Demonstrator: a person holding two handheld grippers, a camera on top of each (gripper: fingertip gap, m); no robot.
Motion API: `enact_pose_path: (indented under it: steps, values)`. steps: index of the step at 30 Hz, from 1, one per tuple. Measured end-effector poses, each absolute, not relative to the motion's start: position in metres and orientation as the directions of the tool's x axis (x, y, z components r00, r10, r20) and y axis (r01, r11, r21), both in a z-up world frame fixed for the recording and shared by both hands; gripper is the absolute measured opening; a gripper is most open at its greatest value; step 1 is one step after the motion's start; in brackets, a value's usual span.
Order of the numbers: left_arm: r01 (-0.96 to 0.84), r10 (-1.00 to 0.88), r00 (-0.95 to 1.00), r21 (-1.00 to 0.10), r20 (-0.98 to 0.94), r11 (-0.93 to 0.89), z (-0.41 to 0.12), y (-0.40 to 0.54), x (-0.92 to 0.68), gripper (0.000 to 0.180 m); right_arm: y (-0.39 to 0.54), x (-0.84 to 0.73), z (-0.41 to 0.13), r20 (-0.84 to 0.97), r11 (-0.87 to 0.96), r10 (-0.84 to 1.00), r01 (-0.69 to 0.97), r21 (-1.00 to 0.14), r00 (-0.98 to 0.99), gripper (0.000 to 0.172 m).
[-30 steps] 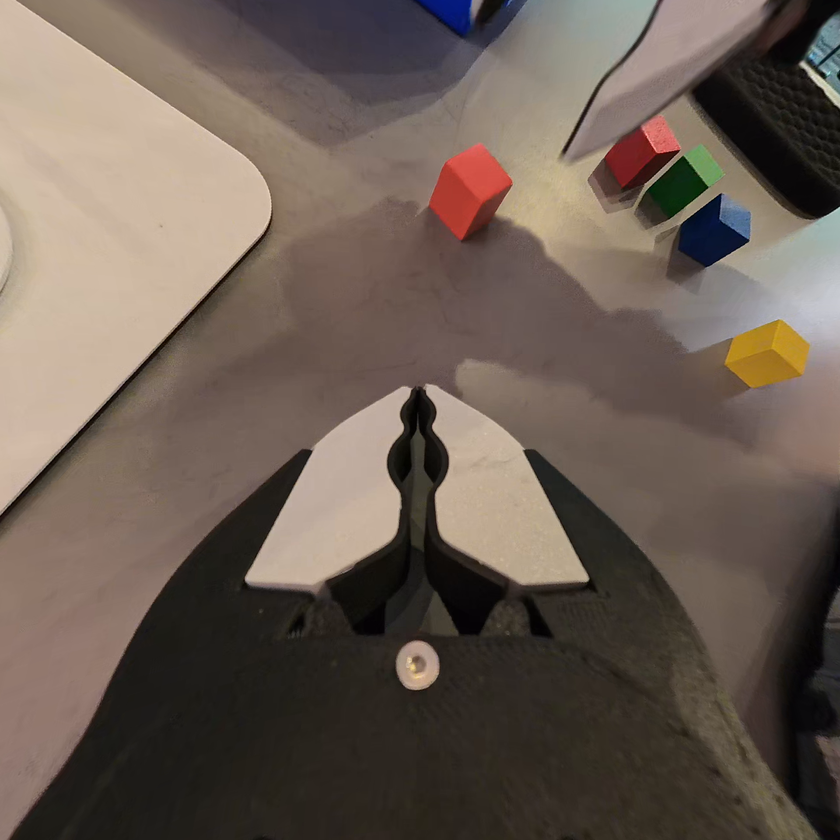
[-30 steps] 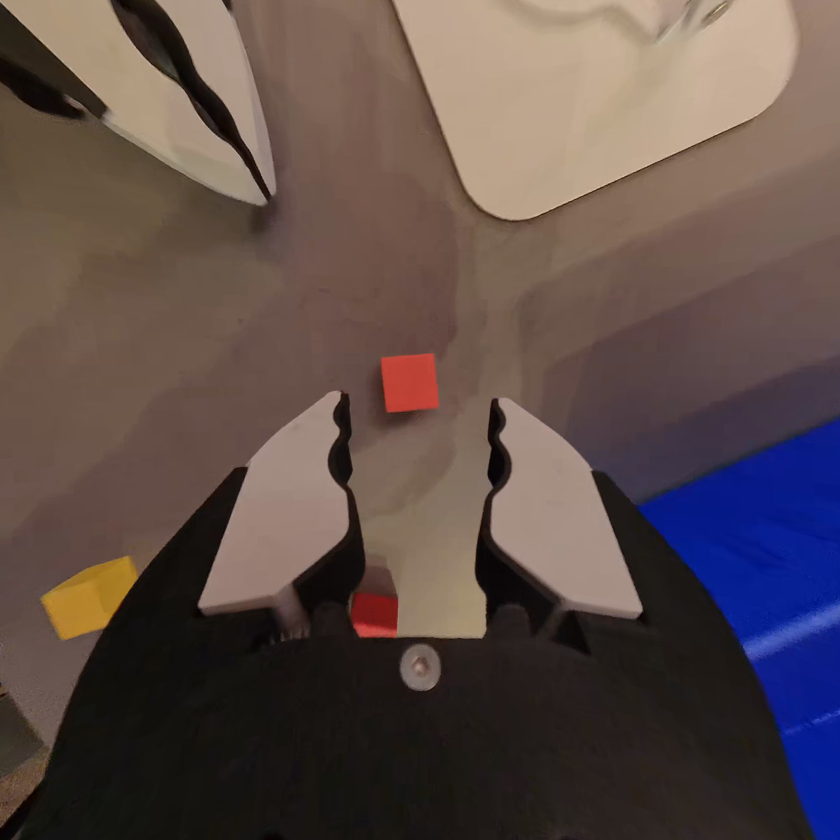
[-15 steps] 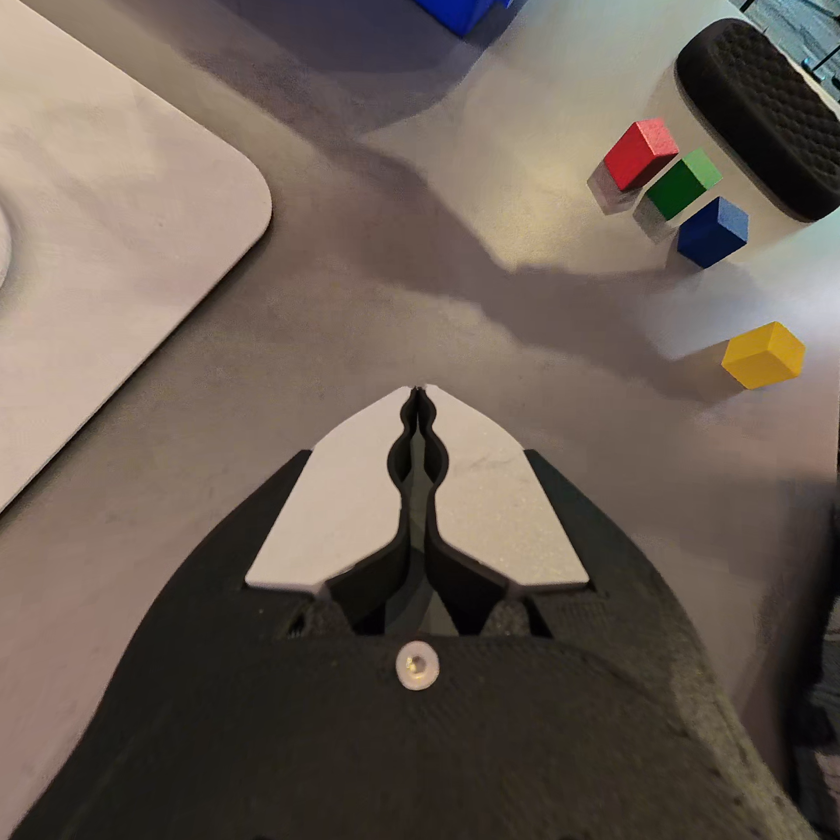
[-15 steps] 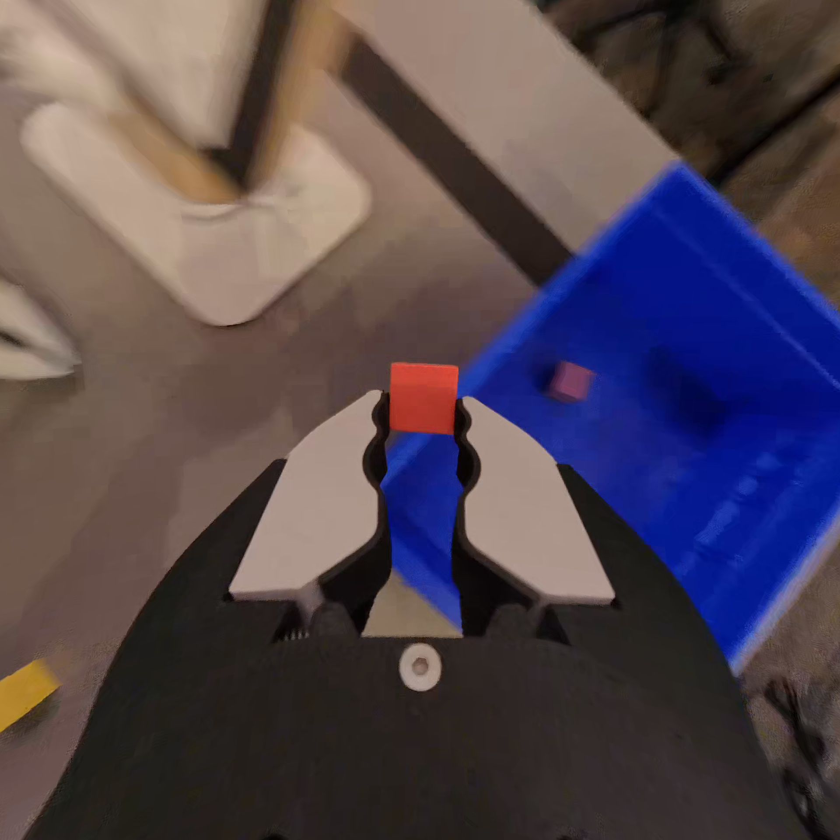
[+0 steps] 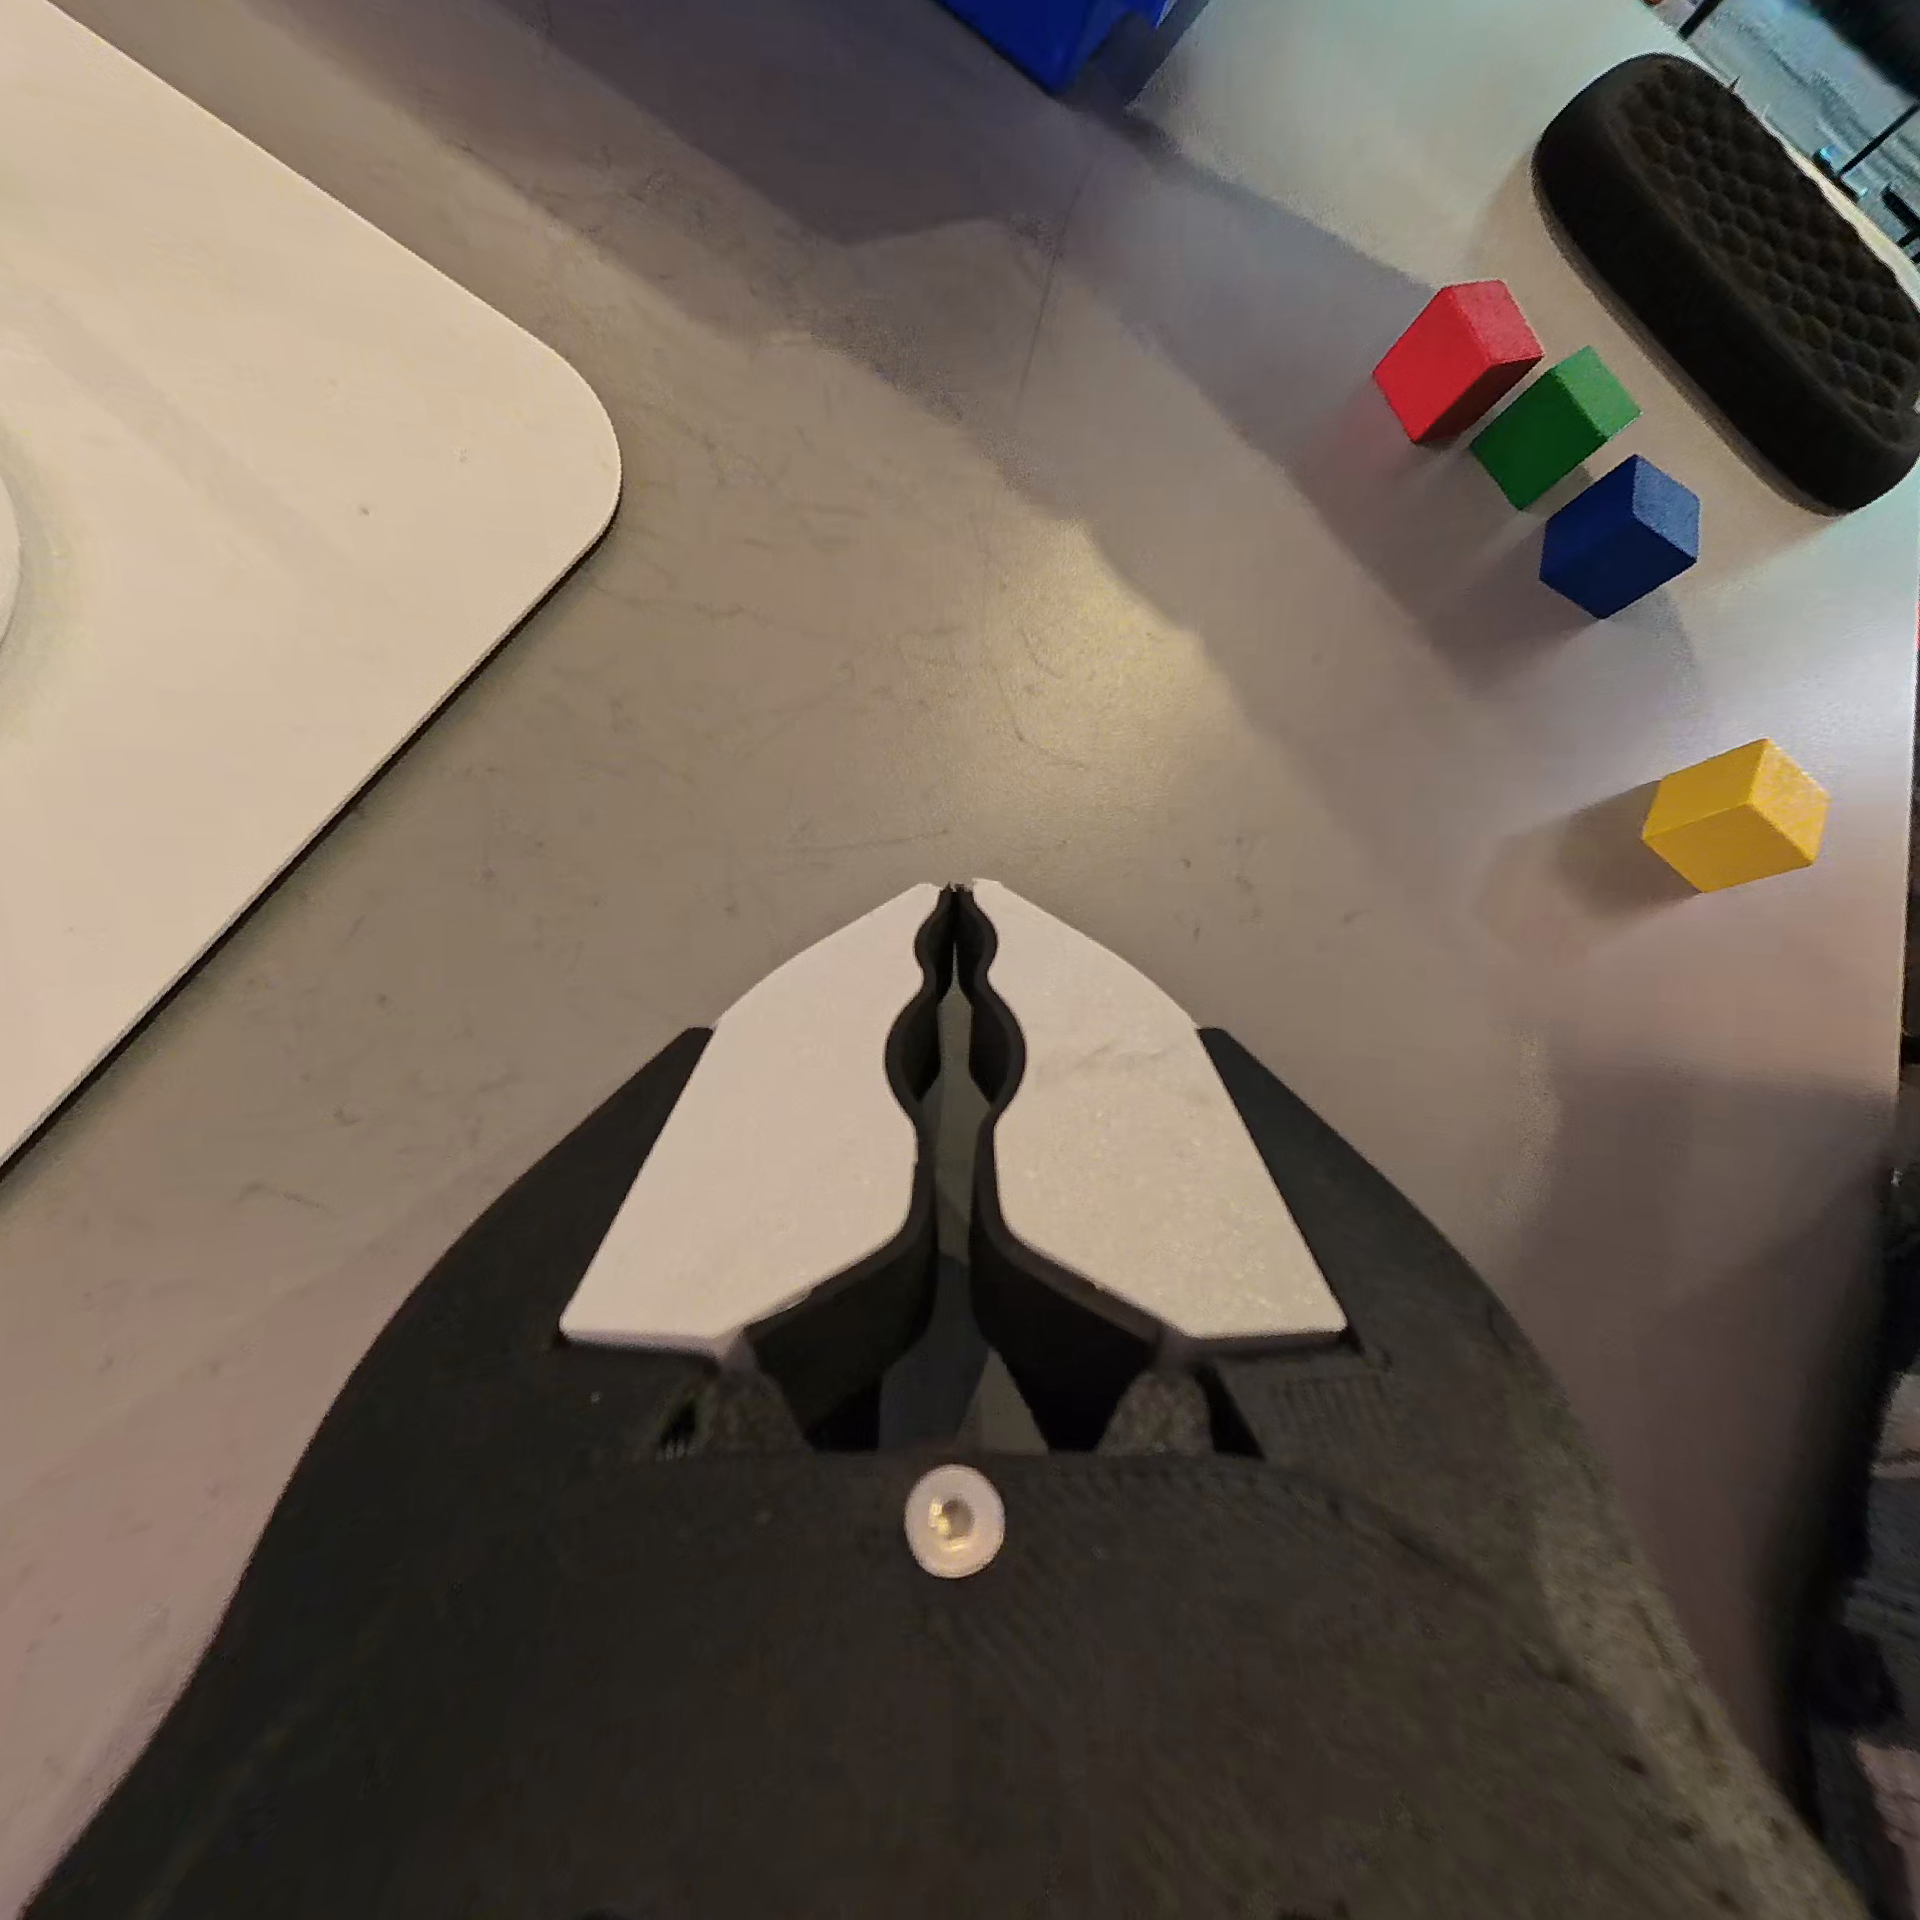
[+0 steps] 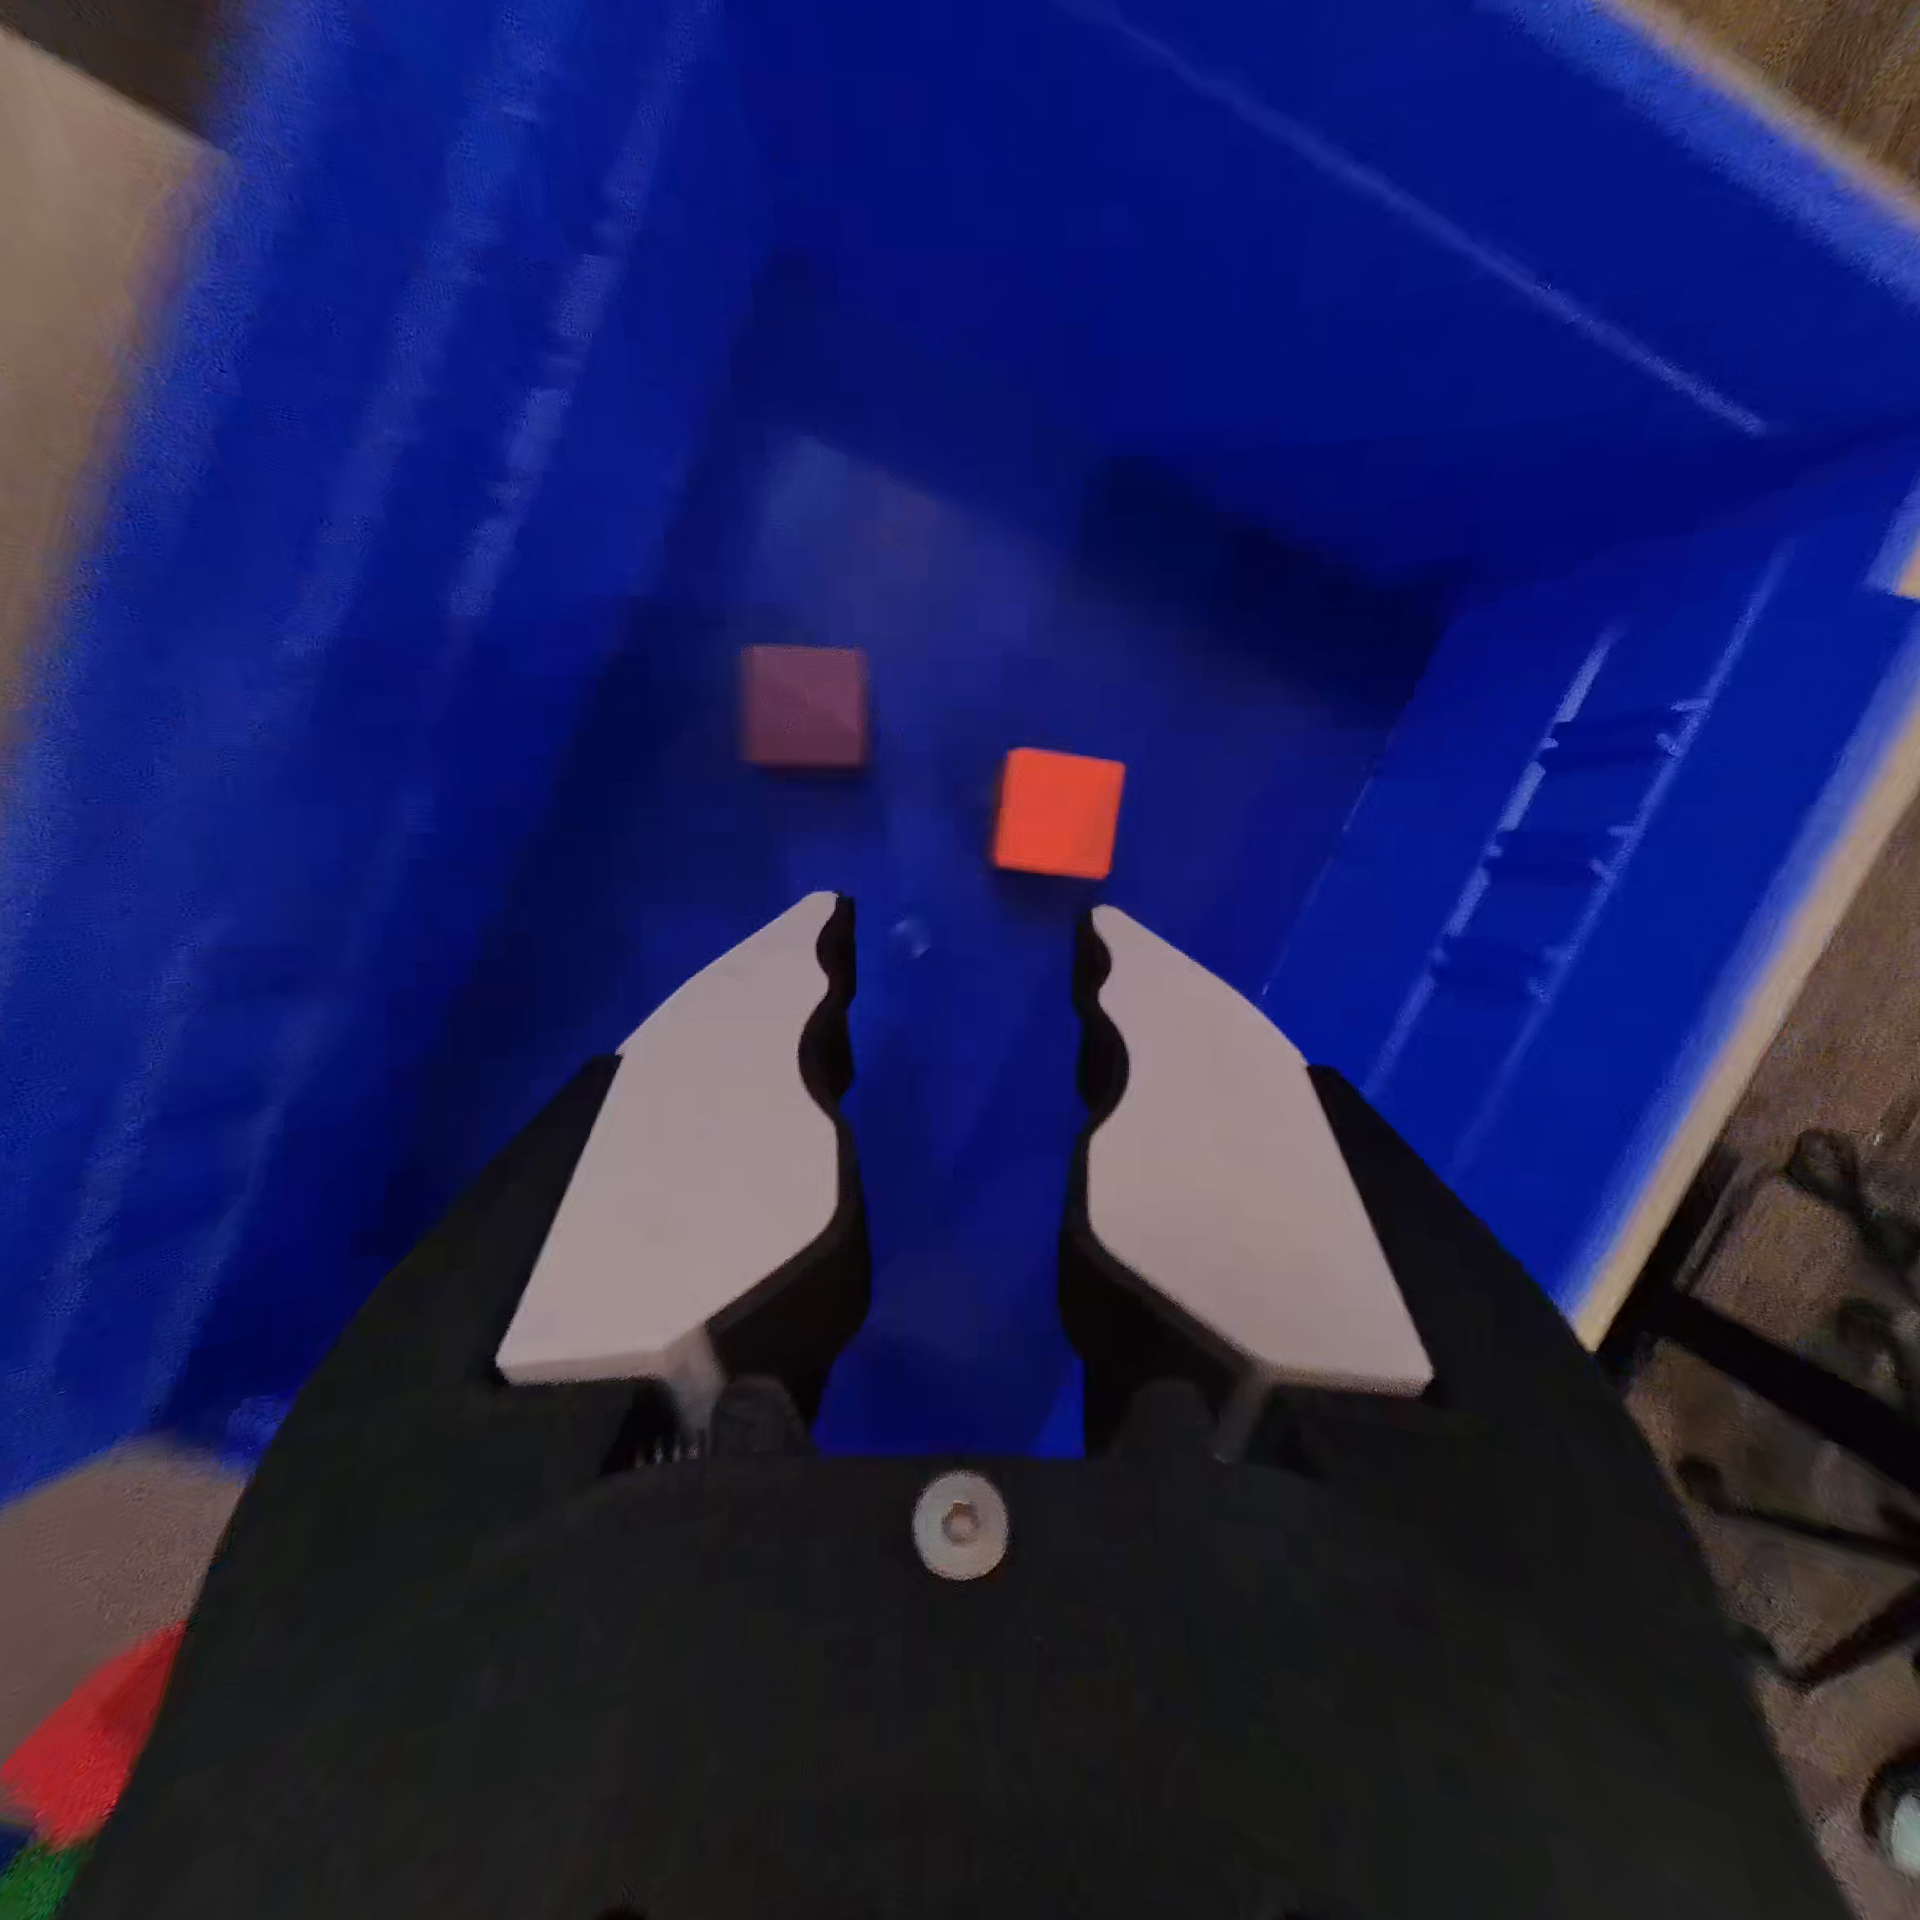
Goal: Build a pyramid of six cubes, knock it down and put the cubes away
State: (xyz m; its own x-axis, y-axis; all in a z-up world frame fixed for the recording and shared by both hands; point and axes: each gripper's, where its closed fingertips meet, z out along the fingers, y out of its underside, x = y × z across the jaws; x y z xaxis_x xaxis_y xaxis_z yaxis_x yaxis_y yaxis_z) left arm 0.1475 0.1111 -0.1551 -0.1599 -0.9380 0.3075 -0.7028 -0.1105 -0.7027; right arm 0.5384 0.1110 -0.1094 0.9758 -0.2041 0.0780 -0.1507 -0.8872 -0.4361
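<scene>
In the right wrist view my right gripper (image 6: pixel 964 914) is open over the blue bin (image 6: pixel 416 623), with nothing between its pads. An orange cube (image 6: pixel 1058 808) and a purple cube (image 6: pixel 803 707) lie inside the bin beyond the fingertips. In the left wrist view my left gripper (image 5: pixel 958 889) is shut with nothing in it, low over the grey table (image 5: pixel 831 644). A red cube (image 5: pixel 1457 361), a green cube (image 5: pixel 1555 426) and a blue cube (image 5: pixel 1619 535) stand in a row at the right. A yellow cube (image 5: pixel 1737 816) lies apart, nearer me.
A white board (image 5: pixel 239 499) lies at the left of the table. A black padded rest (image 5: pixel 1735 281) sits behind the row of cubes. A corner of the blue bin (image 5: pixel 1049 31) shows at the top. The red cube's blurred edge (image 6: pixel 94 1704) shows low left. The tips of one gripper are about 40 cm away from the tips of the other. From my right tips it is roughly 4 cm to the orange cube (image 6: pixel 1058 808); from my left, 40 cm.
My right gripper shut on the orange cube on the table, carried it over the blue bin and opened; the cube now lies in the bin. My left gripper has stayed shut and still.
</scene>
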Motion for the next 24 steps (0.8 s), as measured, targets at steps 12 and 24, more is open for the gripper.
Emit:
enact_pose_path:
  steps: [12, 24]
  values:
    - [-0.703, -0.936, -0.16, -0.702, 0.313, -0.115, -0.155, 0.11, 0.148, 0.0, -0.029, 0.304, -0.11, -0.131, -0.938, 0.195, 0.146, -0.313, 0.972, 0.046]
    - [-0.703, -0.937, -0.162, -0.703, 0.309, -0.111, -0.155, 0.109, 0.148, 0.0, -0.045, 0.288, -0.152, -0.147, -0.965, 0.17, 0.134, -0.227, 0.974, 0.029]
